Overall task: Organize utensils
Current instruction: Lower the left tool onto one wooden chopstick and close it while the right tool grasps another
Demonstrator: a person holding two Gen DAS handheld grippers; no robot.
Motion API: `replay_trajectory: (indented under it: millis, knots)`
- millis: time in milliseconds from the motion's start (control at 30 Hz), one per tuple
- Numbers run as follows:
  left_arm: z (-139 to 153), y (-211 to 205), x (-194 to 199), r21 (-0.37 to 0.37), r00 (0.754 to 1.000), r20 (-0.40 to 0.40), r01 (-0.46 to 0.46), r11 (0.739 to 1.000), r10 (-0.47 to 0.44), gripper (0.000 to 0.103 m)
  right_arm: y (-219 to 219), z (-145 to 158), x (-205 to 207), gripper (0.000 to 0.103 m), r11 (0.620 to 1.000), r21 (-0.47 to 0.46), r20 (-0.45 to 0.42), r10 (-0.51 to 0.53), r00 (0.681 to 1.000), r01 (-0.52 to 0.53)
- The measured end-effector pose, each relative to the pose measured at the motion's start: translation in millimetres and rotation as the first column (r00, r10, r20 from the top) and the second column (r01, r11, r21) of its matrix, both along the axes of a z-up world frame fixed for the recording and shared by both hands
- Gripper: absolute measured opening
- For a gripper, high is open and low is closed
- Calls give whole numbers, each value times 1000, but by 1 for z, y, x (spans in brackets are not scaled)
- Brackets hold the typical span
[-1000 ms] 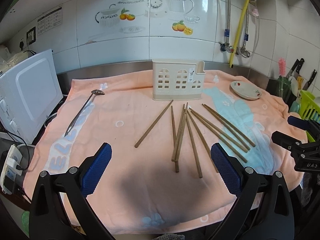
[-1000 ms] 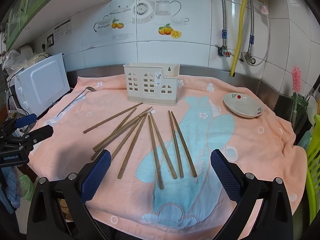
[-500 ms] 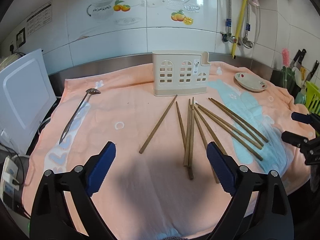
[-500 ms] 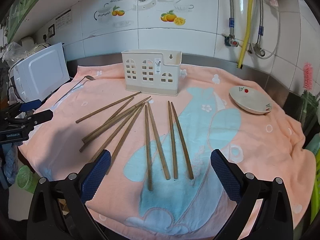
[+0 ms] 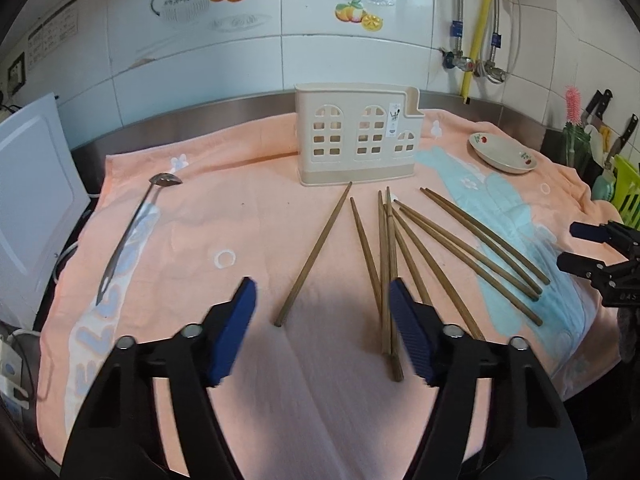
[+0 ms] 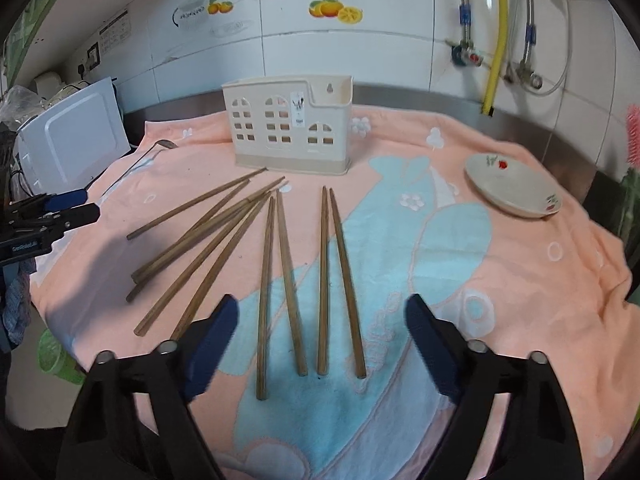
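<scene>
Several brown wooden chopsticks (image 5: 404,248) (image 6: 280,272) lie fanned out on the peach towel (image 5: 240,220) (image 6: 500,280). Behind them stands a cream utensil holder (image 5: 356,140) (image 6: 288,128) with window-shaped cutouts. A metal slotted spoon (image 5: 132,232) (image 6: 136,168) lies at the towel's left. My left gripper (image 5: 322,300) hovers low over the near end of one lone chopstick (image 5: 316,252), its jaws closing with nothing pressed between them. My right gripper (image 6: 320,320) hangs above the near ends of two chopstick pairs, jaws closing, pads touching nothing.
A small white dish (image 5: 502,154) (image 6: 514,188) with red flowers sits at the towel's right. A white appliance (image 5: 28,208) (image 6: 72,136) stands at the left edge. Pipes and a yellow hose (image 5: 478,32) run down the tiled wall. A green rack (image 5: 628,188) and knives are far right.
Both grippers moved forward and down toward the chopsticks, which now look bigger. Both pairs of jaws have narrowed, the left more than the right.
</scene>
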State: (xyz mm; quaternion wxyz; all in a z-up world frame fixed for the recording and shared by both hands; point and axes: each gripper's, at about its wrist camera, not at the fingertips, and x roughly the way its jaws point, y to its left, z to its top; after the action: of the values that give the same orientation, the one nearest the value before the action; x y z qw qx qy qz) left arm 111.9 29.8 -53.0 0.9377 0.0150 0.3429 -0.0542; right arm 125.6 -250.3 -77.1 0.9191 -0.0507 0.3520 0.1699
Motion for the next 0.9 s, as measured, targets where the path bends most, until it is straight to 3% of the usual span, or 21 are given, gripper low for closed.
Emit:
replay_trajectory:
  millis: [267,733,900]
  knots:
    - [-15,-2,23,12,998,-44,45,999,-44,54,-1,-14,20,59,1000,-12,-39,4,999,-4]
    - [-32,6,60,-1,991,-109,77,997,-76,54,3,-36,49,29,1000,-8,-117,17,993,-19]
    - [-40,3,71,-16,984,-137,113,993,-114,40,2,-39,53,25,1000,4,-130,8,991,-7]
